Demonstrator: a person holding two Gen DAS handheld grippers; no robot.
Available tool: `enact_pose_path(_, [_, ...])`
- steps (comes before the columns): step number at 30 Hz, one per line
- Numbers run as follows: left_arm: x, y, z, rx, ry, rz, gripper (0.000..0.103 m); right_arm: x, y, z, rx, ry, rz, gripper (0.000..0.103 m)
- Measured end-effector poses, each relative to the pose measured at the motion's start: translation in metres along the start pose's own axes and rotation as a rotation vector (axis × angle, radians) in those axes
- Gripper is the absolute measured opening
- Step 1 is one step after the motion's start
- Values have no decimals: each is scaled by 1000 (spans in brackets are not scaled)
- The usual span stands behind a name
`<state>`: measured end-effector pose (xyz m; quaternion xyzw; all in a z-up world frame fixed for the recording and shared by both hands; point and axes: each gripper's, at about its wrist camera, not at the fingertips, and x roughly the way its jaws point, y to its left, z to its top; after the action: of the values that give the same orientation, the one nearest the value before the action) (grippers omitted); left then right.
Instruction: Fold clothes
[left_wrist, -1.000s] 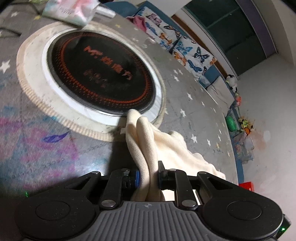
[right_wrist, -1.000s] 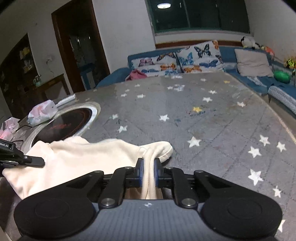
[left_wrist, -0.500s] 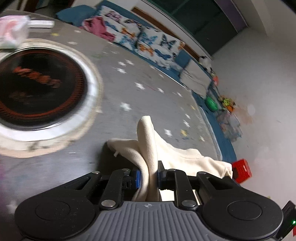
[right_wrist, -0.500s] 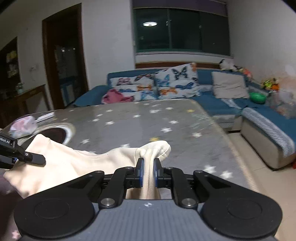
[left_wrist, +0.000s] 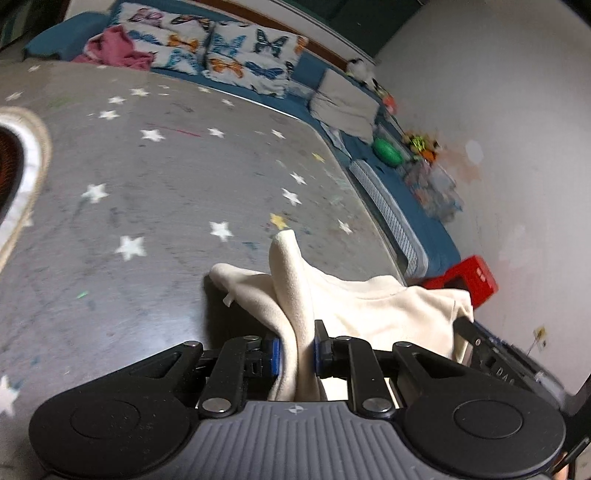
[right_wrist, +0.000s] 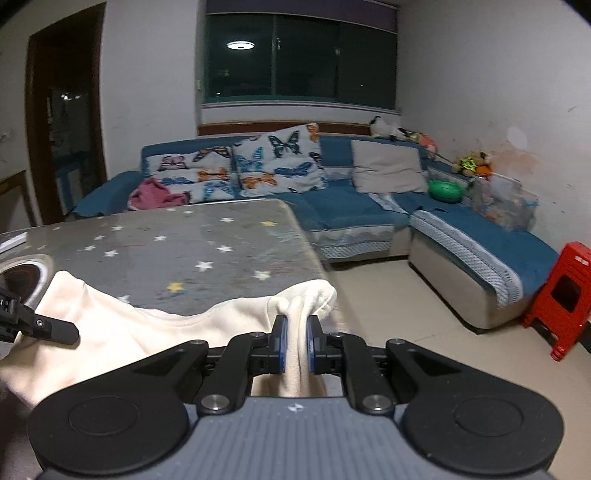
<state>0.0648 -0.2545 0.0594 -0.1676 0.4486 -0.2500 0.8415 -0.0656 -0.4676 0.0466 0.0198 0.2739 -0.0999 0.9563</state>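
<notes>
A cream garment (left_wrist: 369, 306) is stretched between my two grippers above the grey star-patterned table (left_wrist: 166, 192). My left gripper (left_wrist: 295, 347) is shut on a bunched fold of it. My right gripper (right_wrist: 295, 339) is shut on another bunched edge of the same cream garment (right_wrist: 147, 332), near the table's right edge. The left gripper's finger shows at the left of the right wrist view (right_wrist: 44, 326). The right gripper's body shows at the right of the left wrist view (left_wrist: 509, 365).
A round black induction hob (right_wrist: 22, 277) is set in the table at the left. A blue corner sofa (right_wrist: 369, 210) with butterfly cushions stands beyond the table. A red plastic stool (right_wrist: 565, 299) stands on the floor at right.
Both grippers have lifted and carried the garment to the right, away from the hob and toward the table's right edge. Both stay shut on the cloth.
</notes>
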Motion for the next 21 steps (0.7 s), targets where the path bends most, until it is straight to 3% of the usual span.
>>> enact_pose_path(10, [25, -23, -2, 112, 30, 41, 18, 24, -29, -15, 33, 37, -54, 10])
enact_pose_path(21, [29, -24, -4, 197, 10, 116, 18, 41, -26, -20, 34, 59, -52, 10])
